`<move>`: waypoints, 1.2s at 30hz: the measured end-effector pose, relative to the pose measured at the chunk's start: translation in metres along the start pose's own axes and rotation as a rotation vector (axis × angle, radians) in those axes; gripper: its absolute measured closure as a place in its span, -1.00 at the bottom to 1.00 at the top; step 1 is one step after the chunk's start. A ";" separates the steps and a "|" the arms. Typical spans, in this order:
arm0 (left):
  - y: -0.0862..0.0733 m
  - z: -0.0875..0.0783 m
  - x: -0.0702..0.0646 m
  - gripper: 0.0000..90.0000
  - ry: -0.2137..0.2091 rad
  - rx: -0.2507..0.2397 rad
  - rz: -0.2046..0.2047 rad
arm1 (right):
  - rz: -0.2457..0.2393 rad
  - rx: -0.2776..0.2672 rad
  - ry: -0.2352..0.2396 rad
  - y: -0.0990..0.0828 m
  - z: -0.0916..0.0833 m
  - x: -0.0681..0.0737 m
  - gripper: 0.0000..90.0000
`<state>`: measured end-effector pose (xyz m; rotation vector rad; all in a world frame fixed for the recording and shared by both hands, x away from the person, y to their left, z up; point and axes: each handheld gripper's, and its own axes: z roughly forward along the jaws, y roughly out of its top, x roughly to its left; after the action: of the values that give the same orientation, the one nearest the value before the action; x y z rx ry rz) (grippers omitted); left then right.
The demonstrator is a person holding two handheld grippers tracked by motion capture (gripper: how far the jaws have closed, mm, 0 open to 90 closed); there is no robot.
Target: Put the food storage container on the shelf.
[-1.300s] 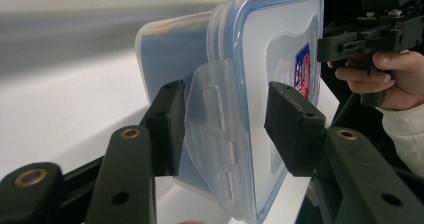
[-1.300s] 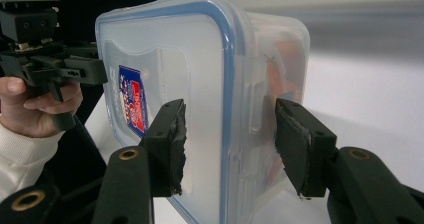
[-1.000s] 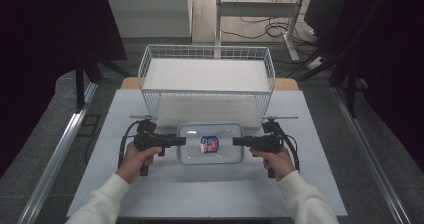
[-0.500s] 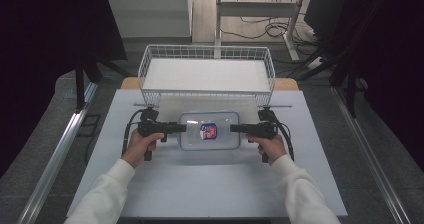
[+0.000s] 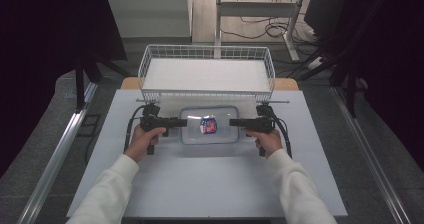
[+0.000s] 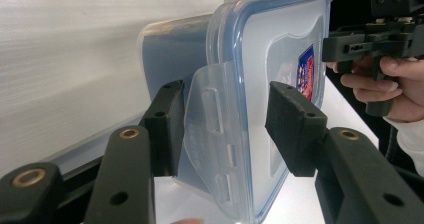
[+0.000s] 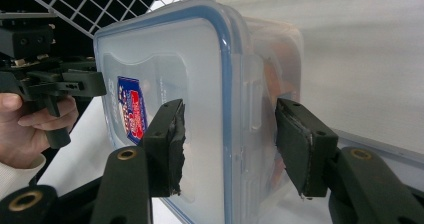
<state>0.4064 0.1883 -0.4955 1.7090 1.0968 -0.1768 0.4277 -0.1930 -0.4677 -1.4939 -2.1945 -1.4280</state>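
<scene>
Container (image 5: 209, 125), a lidded clear plastic box near the table's (image 5: 210, 189) far edge before the wire basket (image 5: 207, 71), is clamped at opposite ends by left gripper (image 5: 181, 122) and right gripper (image 5: 234, 123); level, matched lifting is advised.

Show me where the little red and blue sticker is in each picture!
High view: the sticker sits mid-picture, on the lid of the plastic box.
Left gripper view: right of centre, on the lid.
Right gripper view: left of centre.
Shared landmark: the wire basket behind the box.
</scene>
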 end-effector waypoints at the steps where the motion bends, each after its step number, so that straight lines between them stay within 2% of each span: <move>1: 0.000 0.001 0.001 0.13 0.008 0.003 0.004 | 0.003 0.001 0.000 0.000 0.001 -0.001 0.04; 3: -0.001 0.003 0.003 0.11 0.019 0.011 0.003 | 0.001 0.006 -0.010 -0.002 0.004 -0.001 0.03; 4: -0.002 0.004 0.004 0.11 0.012 0.001 -0.010 | -0.004 0.007 -0.017 -0.002 0.006 -0.001 0.03; 7: -0.001 0.004 0.007 0.11 0.010 0.000 -0.014 | 0.011 -0.006 -0.020 -0.003 0.008 -0.002 0.02; 11: -0.001 0.007 0.009 0.12 -0.002 -0.016 -0.045 | 0.031 -0.019 -0.027 -0.004 0.010 -0.005 0.00; 12: -0.001 0.008 0.010 0.12 -0.002 -0.024 -0.066 | 0.036 -0.019 -0.030 -0.005 0.011 -0.006 -0.01; 17: -0.001 0.011 0.016 0.12 -0.011 -0.045 -0.094 | 0.076 -0.038 -0.034 -0.007 0.015 -0.010 -0.04; 27: -0.002 0.016 0.022 0.09 0.007 -0.069 -0.137 | 0.114 -0.076 -0.042 -0.008 0.022 -0.014 -0.09; 33: -0.002 0.017 0.022 0.08 0.009 -0.076 -0.140 | 0.112 -0.087 -0.052 -0.008 0.023 -0.013 -0.11; 36: -0.002 0.016 0.016 0.02 0.037 -0.092 -0.123 | 0.100 -0.092 -0.076 -0.010 0.024 -0.010 -0.18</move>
<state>0.4206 0.1843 -0.5133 1.5701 1.2202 -0.1695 0.4340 -0.1820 -0.4923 -1.6898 -2.0889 -1.4821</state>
